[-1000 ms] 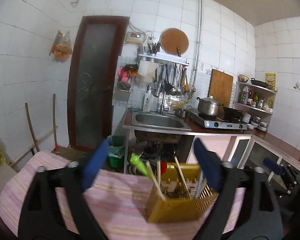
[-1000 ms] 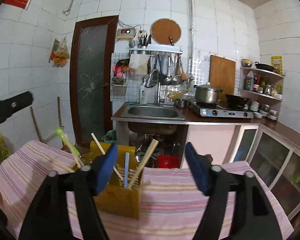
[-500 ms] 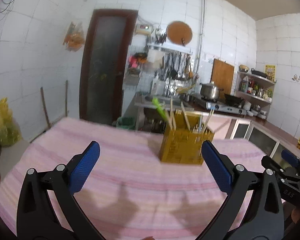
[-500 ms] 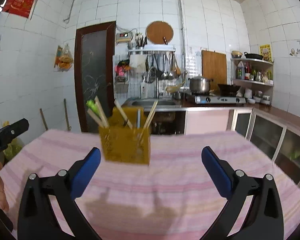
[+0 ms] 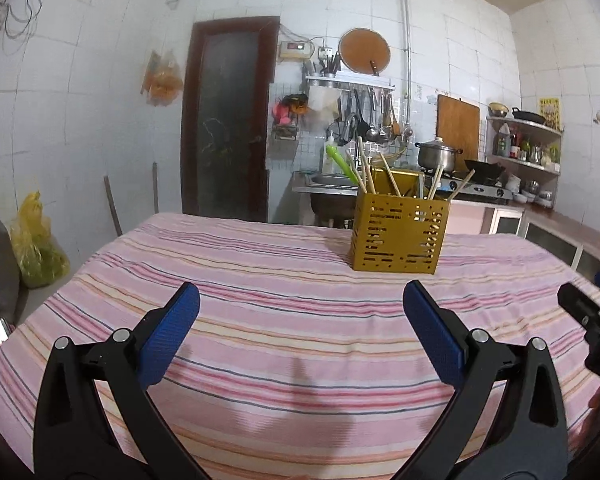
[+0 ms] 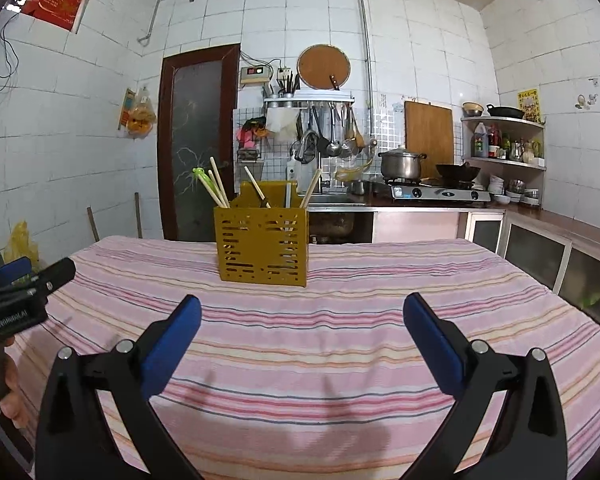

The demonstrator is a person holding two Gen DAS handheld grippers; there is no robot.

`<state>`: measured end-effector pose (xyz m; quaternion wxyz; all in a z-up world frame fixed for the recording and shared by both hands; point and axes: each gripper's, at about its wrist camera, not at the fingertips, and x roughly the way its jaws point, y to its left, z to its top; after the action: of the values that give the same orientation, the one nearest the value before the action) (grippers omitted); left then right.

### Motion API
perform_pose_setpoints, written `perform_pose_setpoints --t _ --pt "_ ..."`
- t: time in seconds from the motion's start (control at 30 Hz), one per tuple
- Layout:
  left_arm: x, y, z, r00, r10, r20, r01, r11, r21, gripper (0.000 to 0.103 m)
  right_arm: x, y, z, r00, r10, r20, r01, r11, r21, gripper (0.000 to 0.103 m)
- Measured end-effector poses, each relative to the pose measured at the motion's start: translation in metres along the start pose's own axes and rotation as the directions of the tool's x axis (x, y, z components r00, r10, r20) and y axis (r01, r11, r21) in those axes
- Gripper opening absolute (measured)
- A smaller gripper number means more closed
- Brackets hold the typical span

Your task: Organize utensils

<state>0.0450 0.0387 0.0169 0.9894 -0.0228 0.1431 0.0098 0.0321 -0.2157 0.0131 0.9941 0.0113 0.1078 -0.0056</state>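
Observation:
A yellow perforated utensil holder [image 5: 398, 236] [image 6: 262, 242] stands upright at the far side of the striped table. Several wooden chopsticks [image 5: 365, 174] [image 6: 219, 182] and a green-handled utensil [image 5: 340, 160] [image 6: 202, 174] stick out of it. My left gripper [image 5: 300, 330] is open over the cloth, well short of the holder, with nothing between its blue pads. My right gripper [image 6: 302, 332] is open too, wide and empty, also short of the holder. Each gripper shows at the edge of the other's view.
The table wears a pink striped cloth [image 5: 260, 300] [image 6: 360, 300]. Behind it are a sink counter [image 6: 340, 200], a gas stove with a pot [image 6: 402, 164] and wok, and a corner shelf [image 6: 504, 136]. A yellow bag [image 5: 36, 248] sits on the floor at left.
Both grippers have drawn back from the holder and sunk toward the table. The holder, close between the fingers a second ago, now stands farther off. The right jaws spread wider.

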Motion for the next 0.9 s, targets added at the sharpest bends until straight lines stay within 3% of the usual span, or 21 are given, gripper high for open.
perform_pose_setpoints --t 0.37,0.9 --pt "-0.005 -0.013 -0.011 1.000 0.009 0.027 -0.010 0.999 0.052 0.098 -0.003 -0.006 -0.012 1.000 -0.023 0.004 0.023 1.000 0.020 0.099" --pt "-0.001 -0.004 -0.012 1.000 0.021 0.017 -0.022 1.000 0.009 0.098 -0.009 -0.001 -0.013 0.999 -0.036 0.018 0.036 0.999 -0.009 0.099"
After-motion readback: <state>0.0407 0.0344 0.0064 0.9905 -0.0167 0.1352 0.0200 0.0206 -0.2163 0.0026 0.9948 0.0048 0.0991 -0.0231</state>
